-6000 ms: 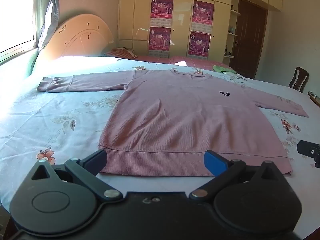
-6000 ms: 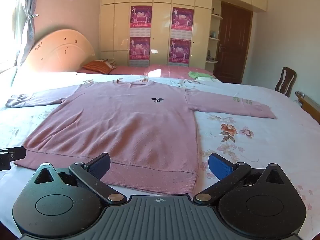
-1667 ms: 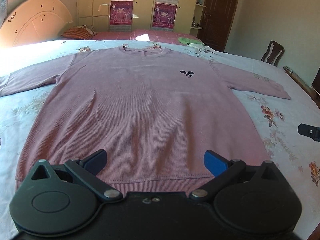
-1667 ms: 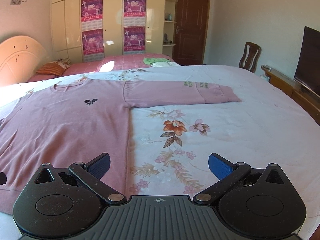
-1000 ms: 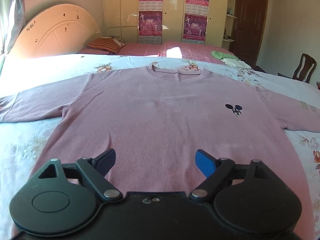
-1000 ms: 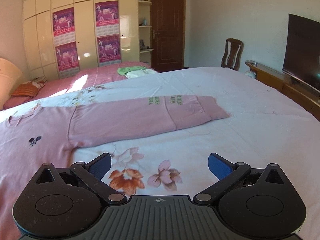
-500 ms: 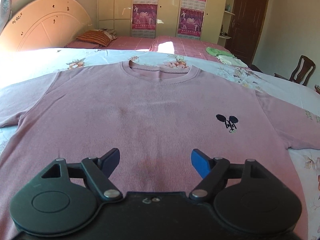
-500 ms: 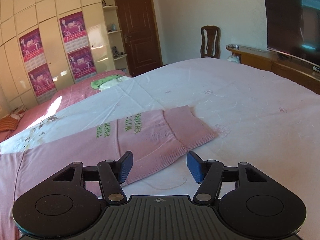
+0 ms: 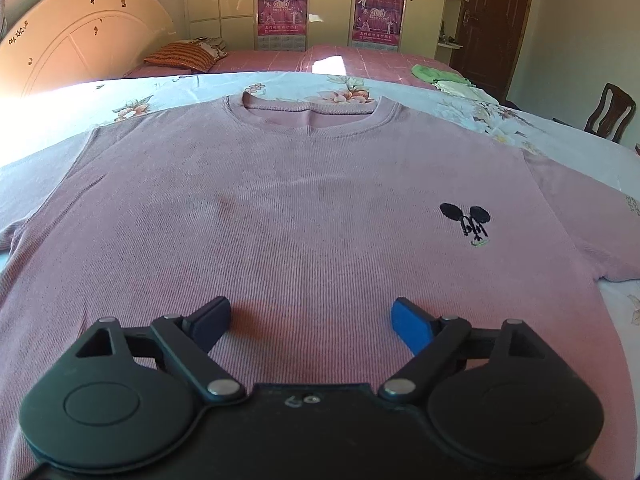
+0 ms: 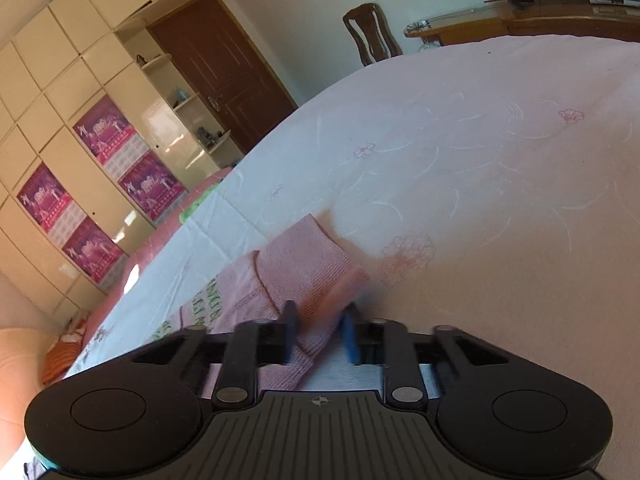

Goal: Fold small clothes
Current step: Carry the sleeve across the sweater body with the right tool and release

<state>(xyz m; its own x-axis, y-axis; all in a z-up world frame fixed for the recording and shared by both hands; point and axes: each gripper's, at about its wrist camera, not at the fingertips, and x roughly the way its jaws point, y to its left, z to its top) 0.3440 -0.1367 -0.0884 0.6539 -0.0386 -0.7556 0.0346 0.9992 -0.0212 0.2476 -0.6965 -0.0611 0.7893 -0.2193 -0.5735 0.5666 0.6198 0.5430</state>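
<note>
A pink knit sweater [image 9: 304, 208] lies flat and face up on the bed, collar far, with a small black logo [image 9: 466, 222] on its chest. My left gripper [image 9: 310, 320] is open and empty, low over the sweater's middle. In the right wrist view my right gripper [image 10: 320, 330] is tilted, its jaws close together around the cuff of the sweater's sleeve [image 10: 308, 276], which carries green lettering. A narrow gap still shows beside the fabric, and the image is blurred there.
The bed [image 10: 500, 168] has a pale floral sheet. A headboard [image 9: 68, 56] stands at far left, a wardrobe with posters [image 9: 328, 4] behind. A striped pillow [image 9: 184, 56], green clothes [image 9: 434, 74], a chair [image 10: 370, 34] and a TV stand [image 10: 520, 24] lie around.
My left gripper moved forward toward the collar. My right gripper advanced to the sleeve's cuff, tilted, and its jaws narrowed around the cuff.
</note>
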